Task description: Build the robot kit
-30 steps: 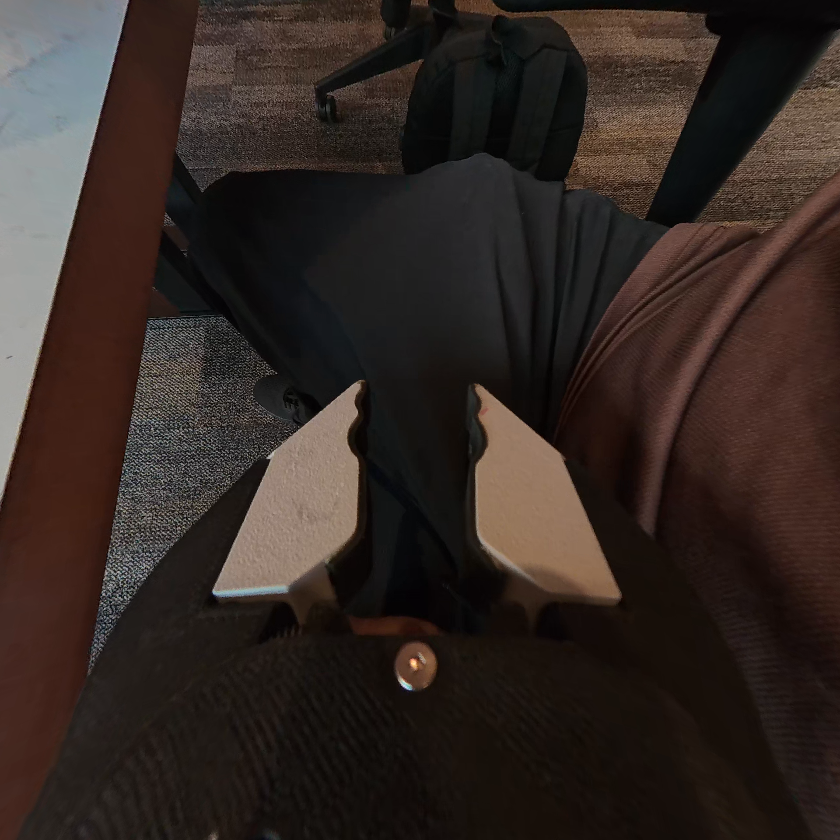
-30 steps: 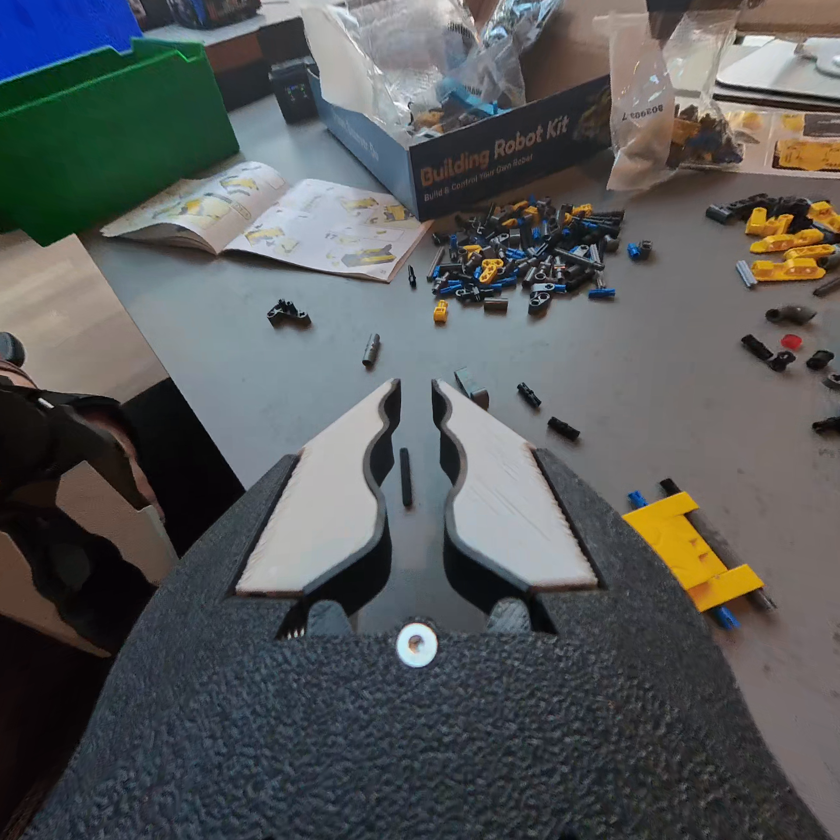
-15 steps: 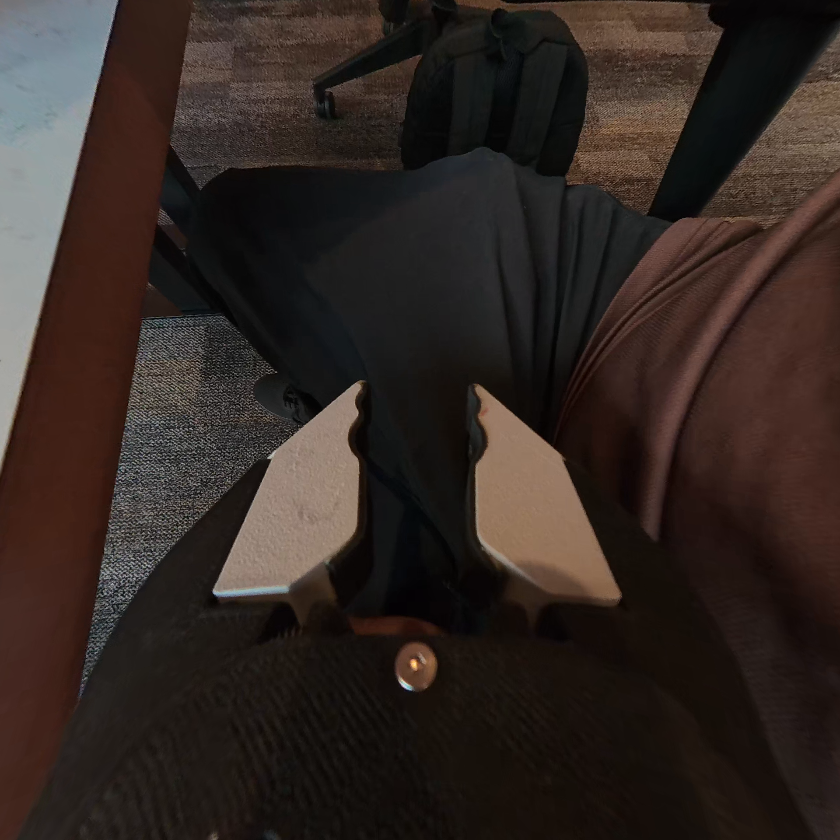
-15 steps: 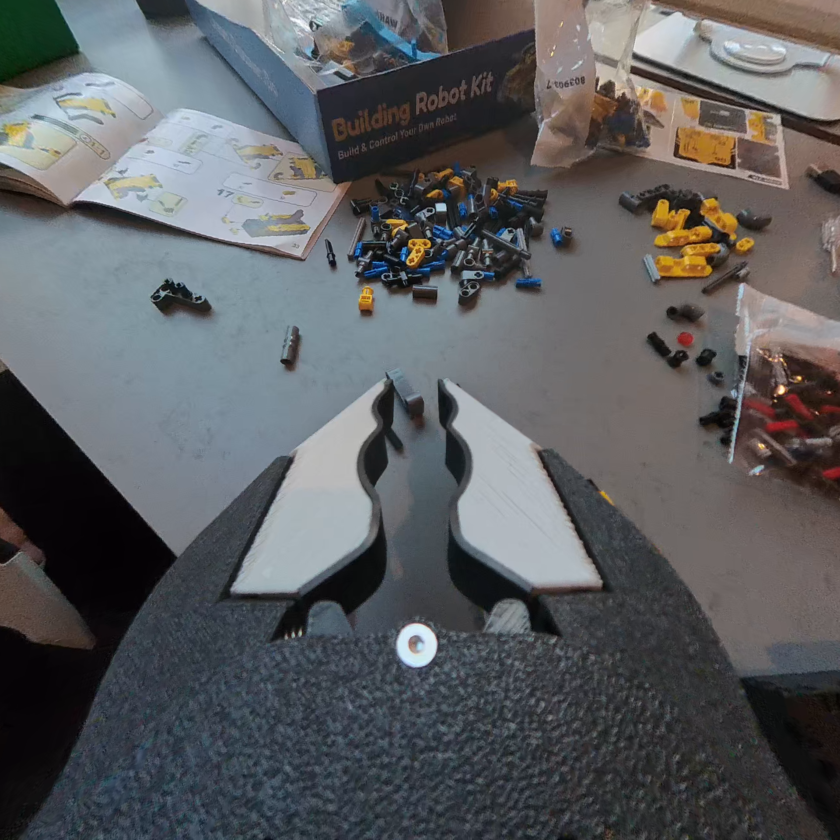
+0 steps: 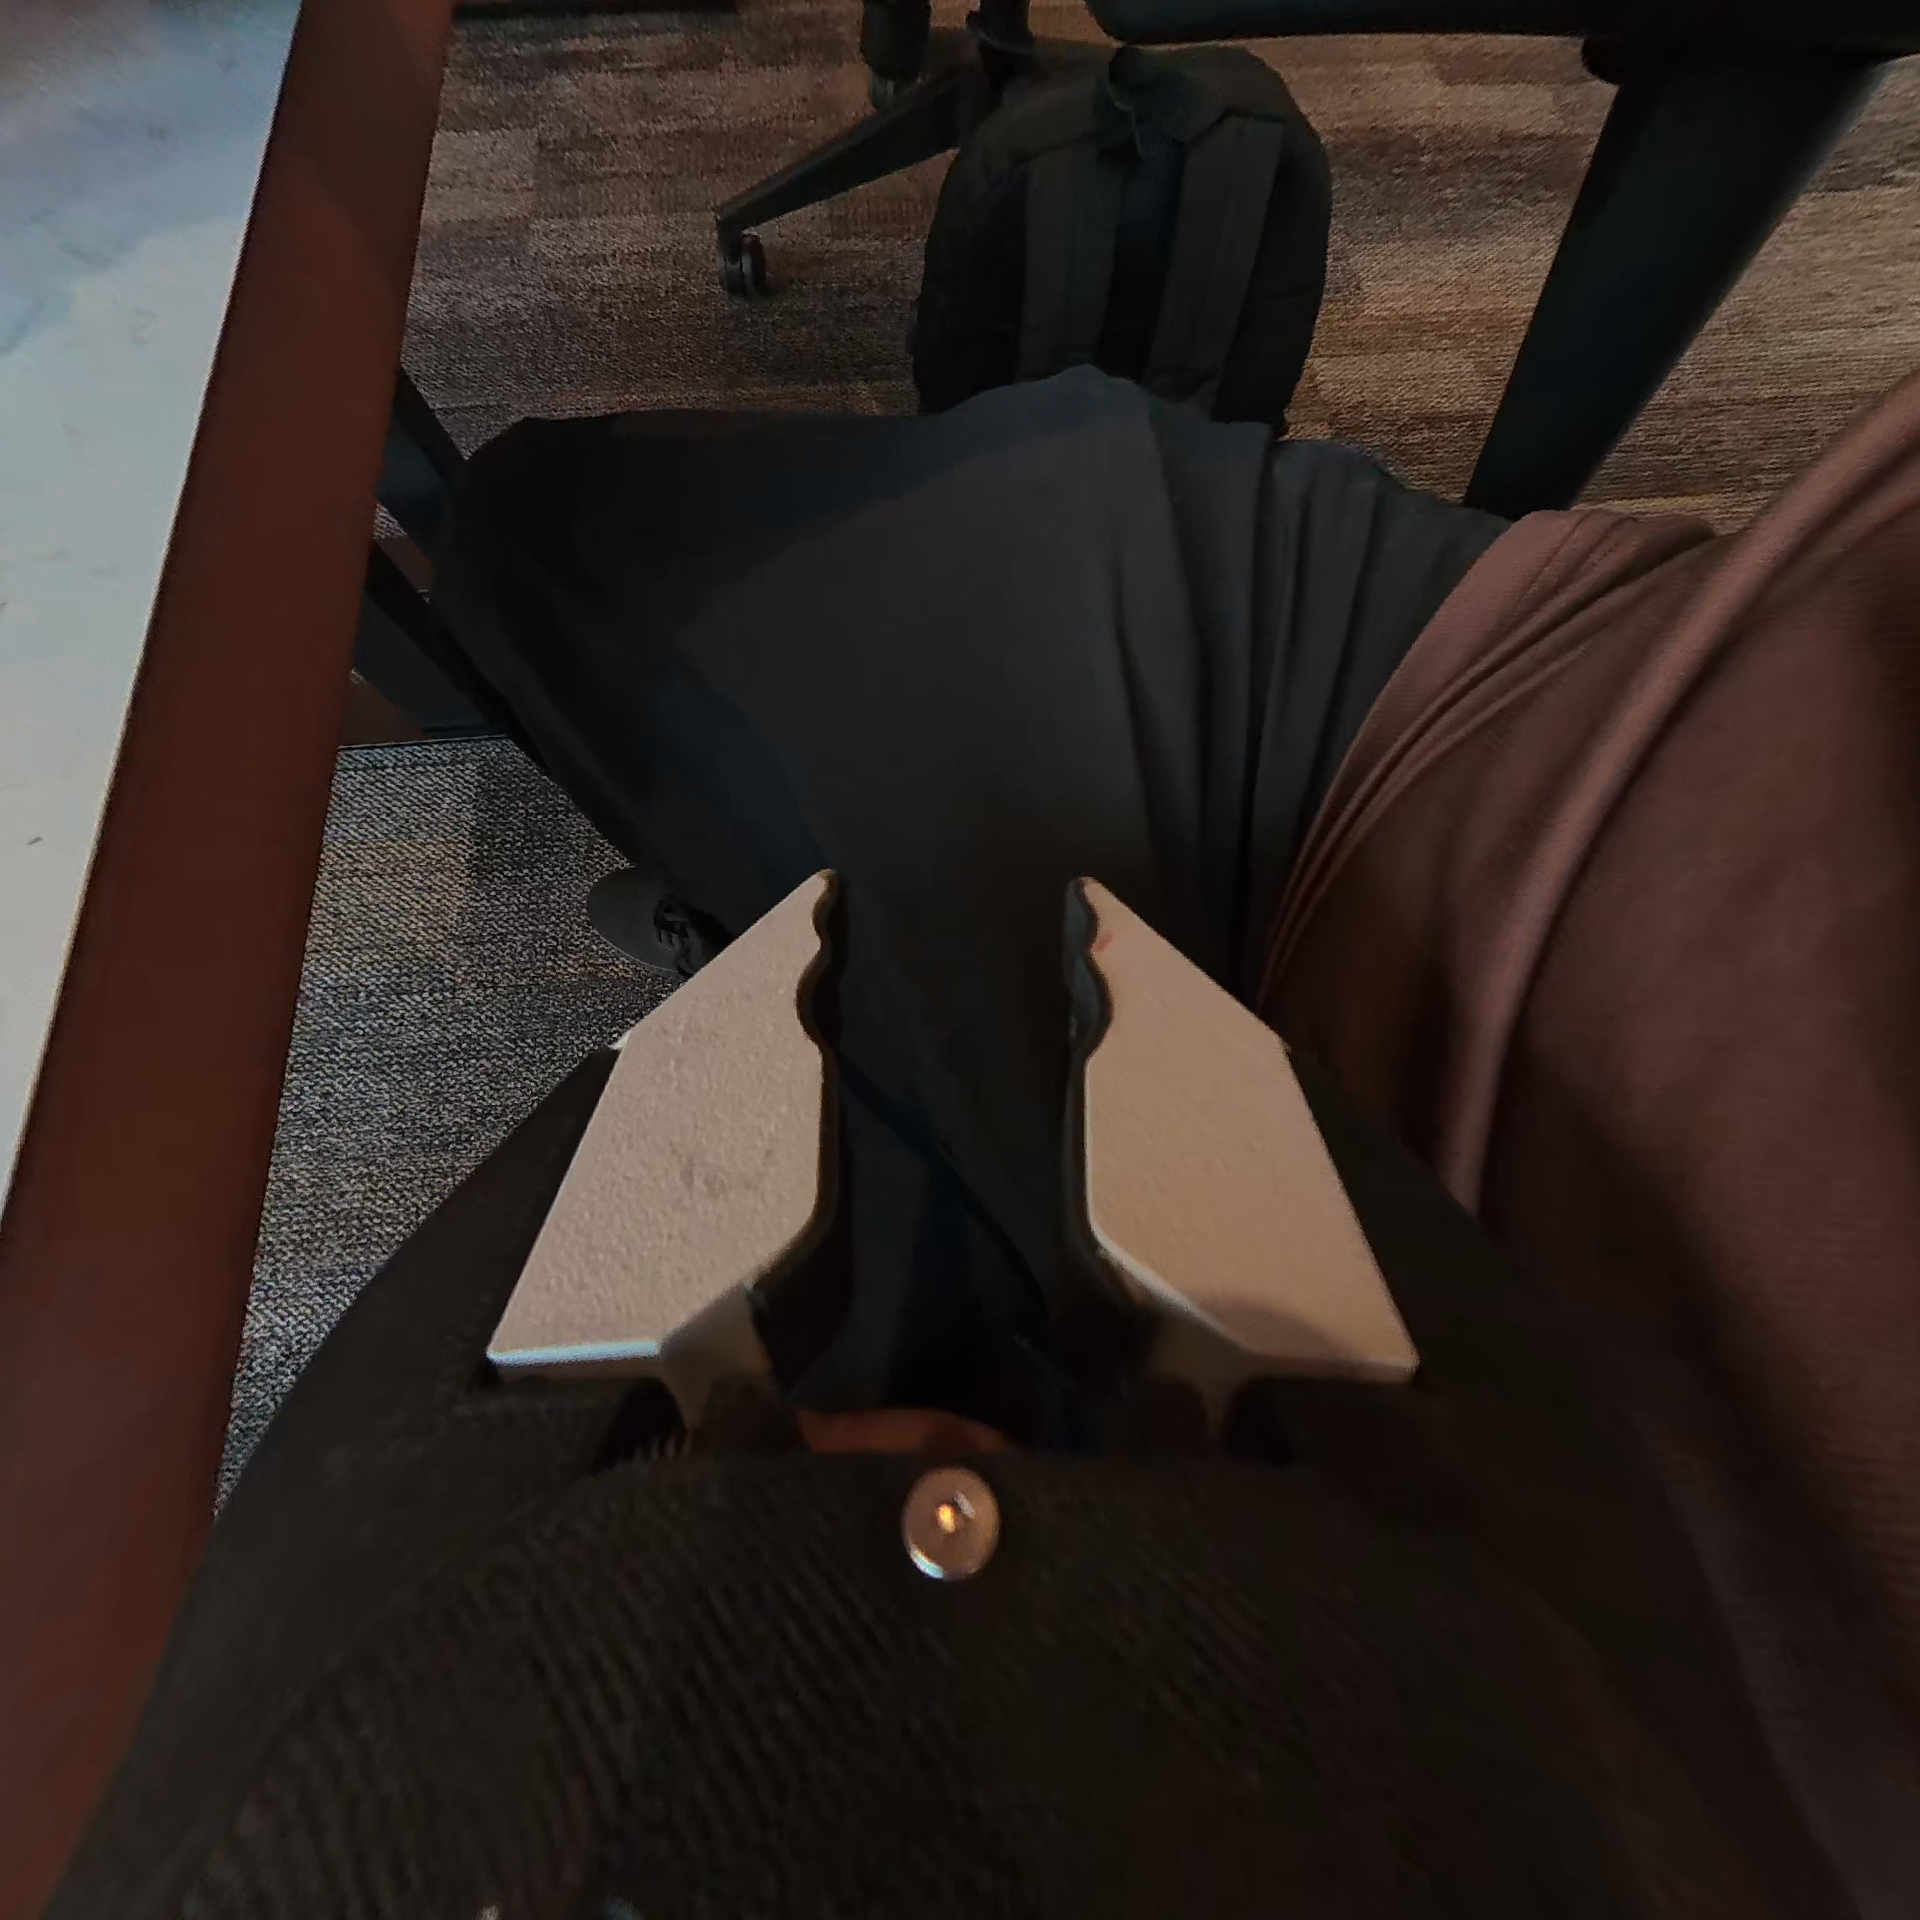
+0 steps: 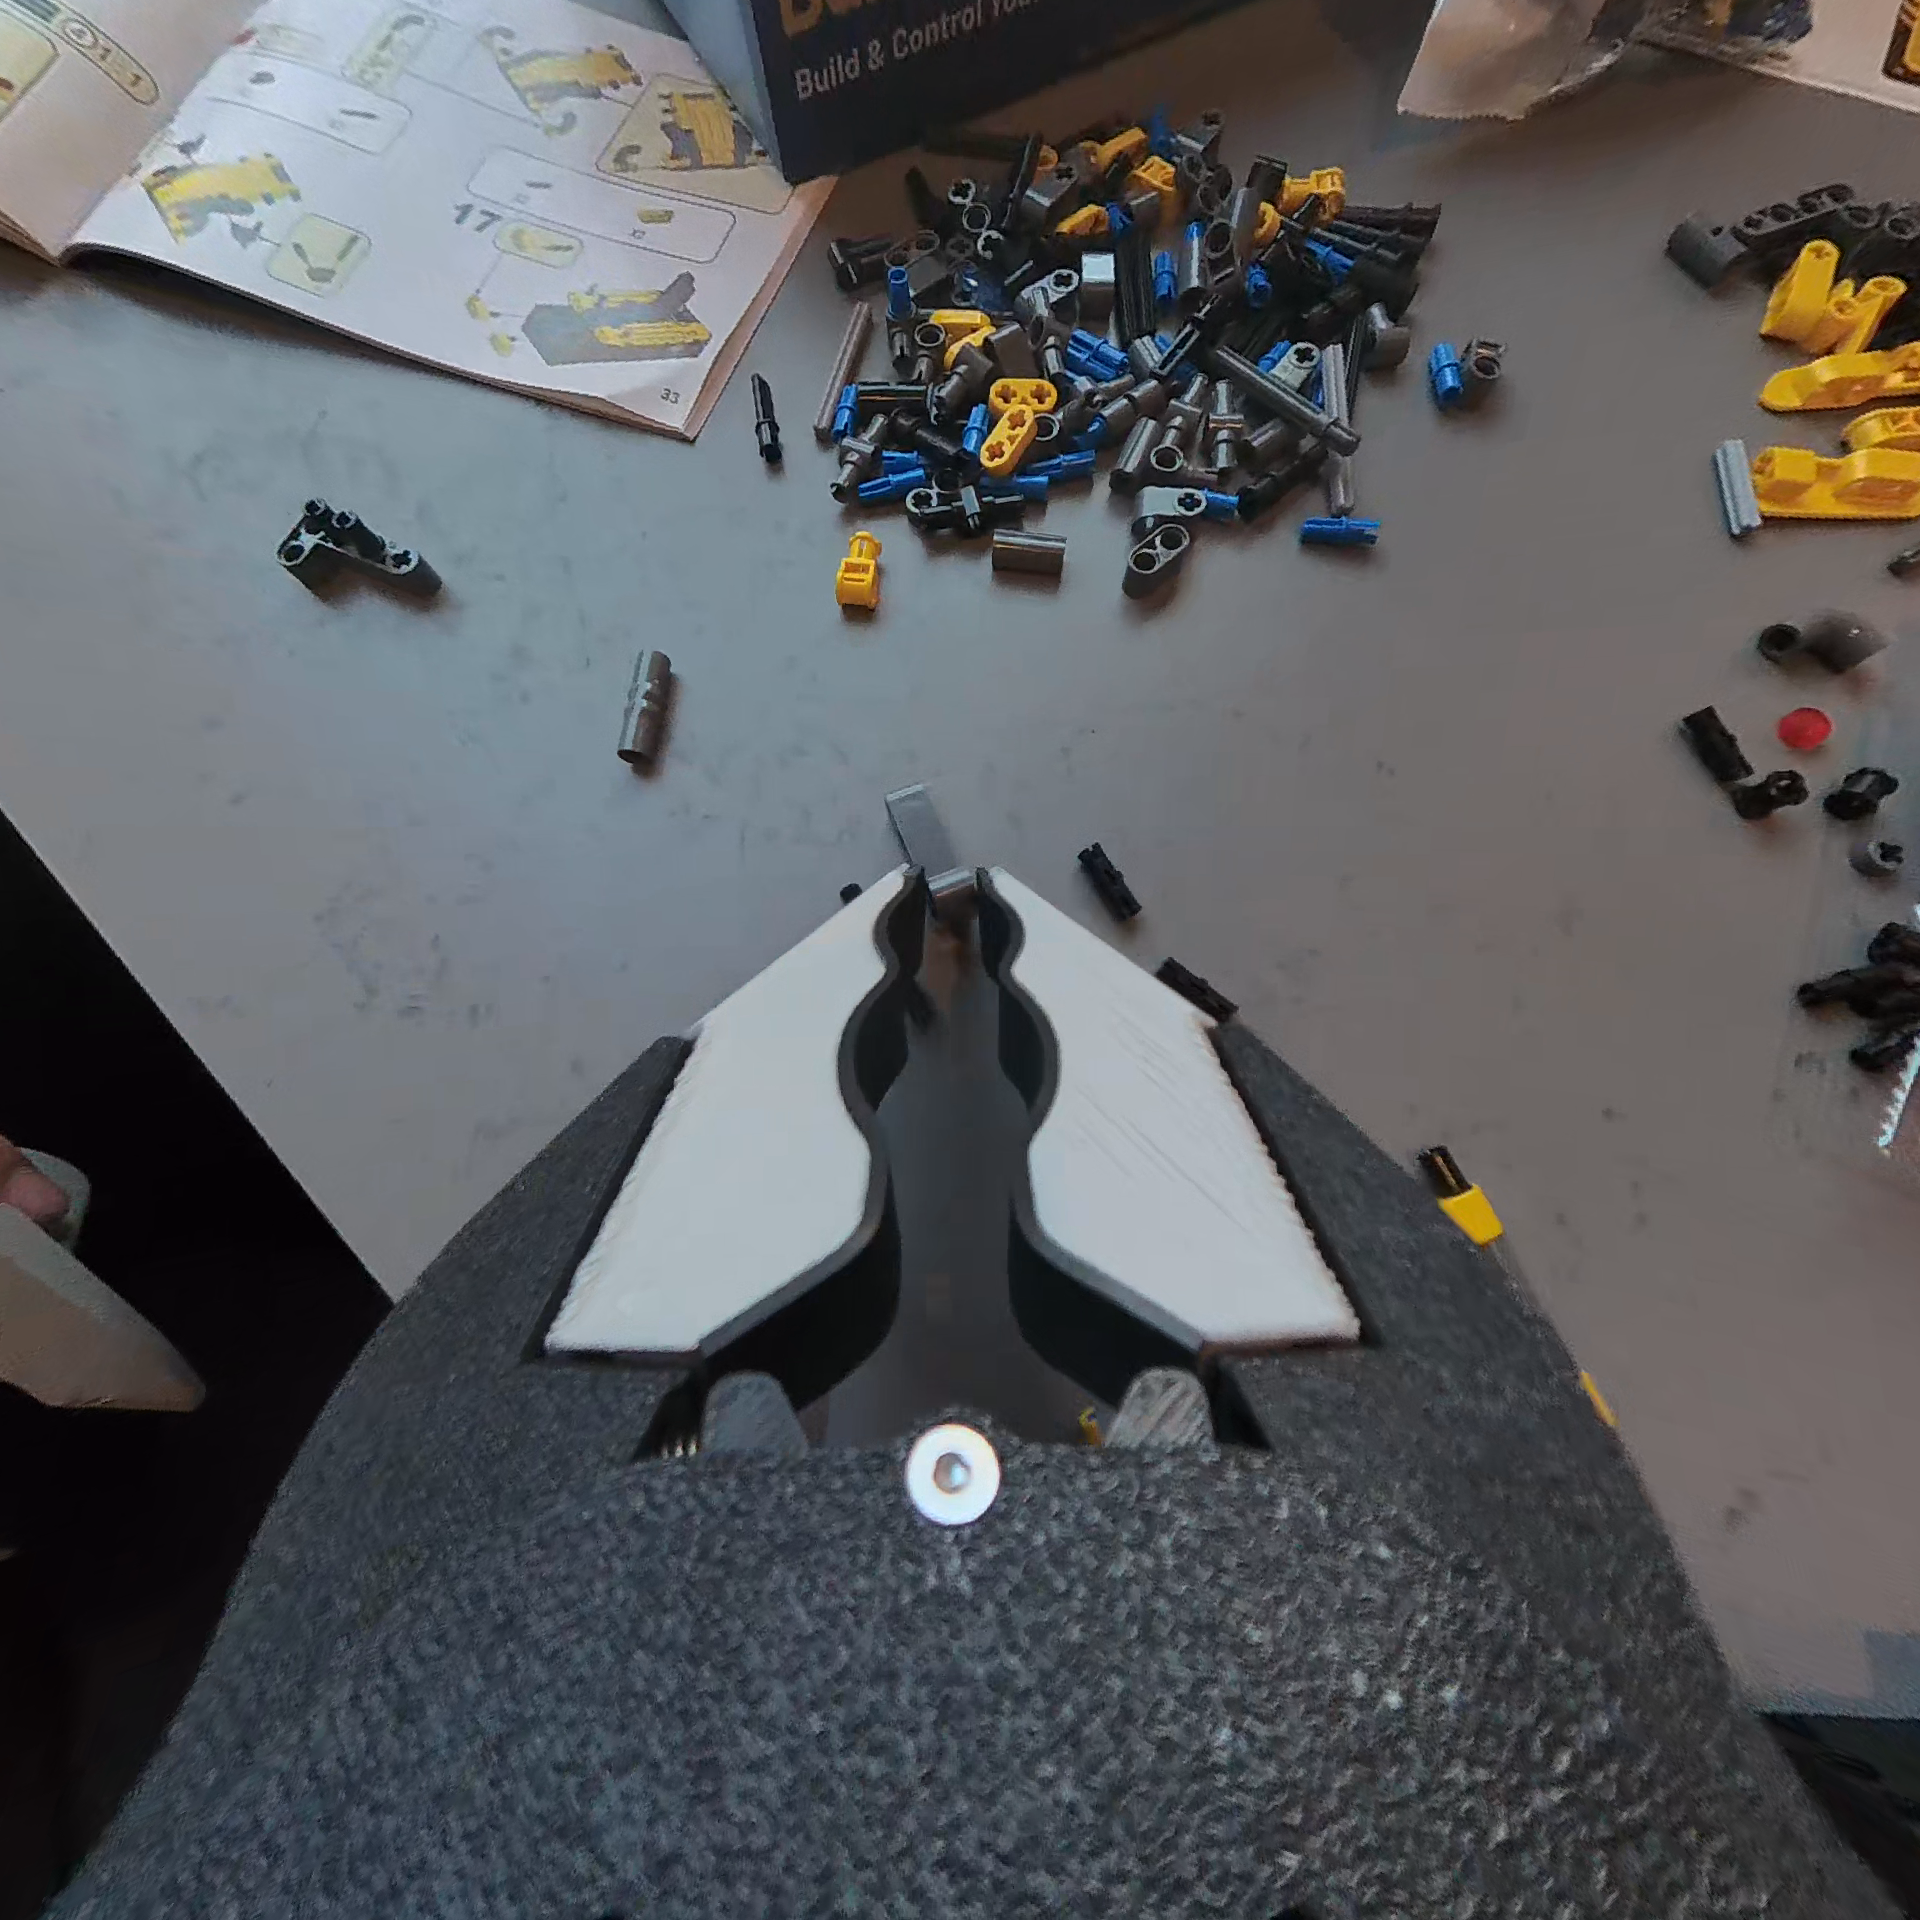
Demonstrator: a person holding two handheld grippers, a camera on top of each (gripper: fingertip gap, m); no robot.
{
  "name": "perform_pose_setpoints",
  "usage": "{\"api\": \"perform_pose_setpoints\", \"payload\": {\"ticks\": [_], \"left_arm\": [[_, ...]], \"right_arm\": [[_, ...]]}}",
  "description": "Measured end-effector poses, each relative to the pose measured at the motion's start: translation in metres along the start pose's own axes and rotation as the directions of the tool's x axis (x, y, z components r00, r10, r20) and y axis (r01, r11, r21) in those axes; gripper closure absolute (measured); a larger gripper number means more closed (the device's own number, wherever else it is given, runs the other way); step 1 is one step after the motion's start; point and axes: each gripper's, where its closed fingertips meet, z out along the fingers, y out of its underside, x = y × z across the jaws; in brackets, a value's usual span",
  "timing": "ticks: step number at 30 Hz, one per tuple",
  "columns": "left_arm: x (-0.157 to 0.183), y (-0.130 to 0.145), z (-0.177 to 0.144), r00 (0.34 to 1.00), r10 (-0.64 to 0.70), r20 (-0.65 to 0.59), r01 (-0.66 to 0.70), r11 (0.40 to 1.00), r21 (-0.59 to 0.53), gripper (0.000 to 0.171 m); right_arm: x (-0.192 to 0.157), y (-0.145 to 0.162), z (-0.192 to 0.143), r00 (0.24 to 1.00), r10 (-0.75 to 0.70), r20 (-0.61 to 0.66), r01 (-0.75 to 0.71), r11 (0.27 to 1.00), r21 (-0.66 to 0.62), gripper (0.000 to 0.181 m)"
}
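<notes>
My right gripper [image 6: 949, 881] is low over the grey tabletop [image 6: 416, 883], its jaws nearly together on a small grey building piece [image 6: 916, 826] that sticks out forward from between the fingertips. Two short black pins [image 6: 1107, 878] lie just to the right of the tips. My left gripper [image 5: 956, 888] is open and empty. It hangs below the table's brown edge [image 5: 208, 727], over a person's lap in dark trousers [image 5: 987, 623], beside a brown sleeve [image 5: 1610, 831].
A pile of small black, blue and yellow pieces [image 6: 1122, 353] lies ahead, with an open instruction booklet [image 6: 395, 197] to its left and a dark blue box [image 6: 987, 62] behind. Yellow parts [image 6: 1839, 395] lie at the right. A black backpack [image 5: 1122, 218] stands on the carpet. There is about 25 centimetres between the tips of the two grippers.
My right gripper has moved forward and down towards the table and its jaws have closed on the grey piece. The left gripper has stayed where it was, open.
</notes>
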Motion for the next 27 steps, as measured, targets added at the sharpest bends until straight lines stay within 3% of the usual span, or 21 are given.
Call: {"api": "perform_pose_setpoints", "payload": {"ticks": [4,8,13,19,27], "left_arm": [[0.000,0.000,0.001,1.000,-0.001,-0.003,0.001,1.000,-0.002,0.133],[-0.001,0.001,0.001,1.000,-0.006,-0.003,0.006,1.000,-0.005,0.132],[0.001,0.002,0.003,1.000,0.002,-0.004,-0.002,1.000,-0.013,0.133],[0.000,0.002,0.000,1.000,0.008,0.002,-0.008,1.000,-0.012,0.133],[0.002,0.002,0.001,1.000,0.012,-0.007,-0.012,1.000,-0.013,0.133]], "right_arm": [[-0.014,-0.005,-0.003,0.997,0.037,0.062,-0.038,0.999,0.022,0.173],[-0.047,-0.021,-0.011,0.974,0.074,0.214,-0.087,0.995,0.050,0.172],[-0.098,-0.018,-0.010,0.901,0.131,0.413,-0.126,0.991,-0.039,0.172],[-0.112,-0.001,0.006,0.881,0.187,0.436,-0.131,0.979,-0.155,0.172],[-0.091,0.000,0.004,0.926,0.155,0.345,-0.113,0.984,-0.138,0.169]]}}
